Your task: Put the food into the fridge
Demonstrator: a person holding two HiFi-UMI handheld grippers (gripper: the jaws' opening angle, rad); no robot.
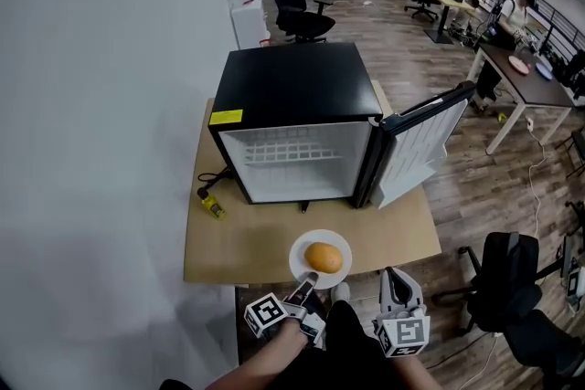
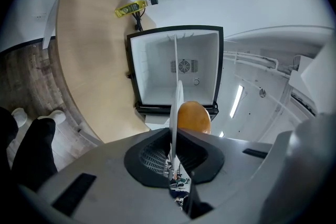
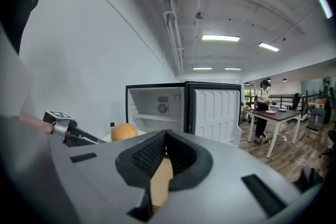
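The round orange-brown food (image 1: 324, 257) sits on a white plate (image 1: 299, 262) over the near edge of the table (image 1: 238, 242), in front of the black fridge (image 1: 292, 87), whose door (image 1: 422, 140) stands open to the right. The left tool (image 1: 309, 280) is clamped on the plate's near rim. The right tool (image 1: 391, 277) hangs just beside it, jaws together, and a small yellow bottle (image 1: 212, 206) lies by the fridge's left corner.

Head view looks steeply down; both gripper views face the open fridge (image 1: 292, 91).
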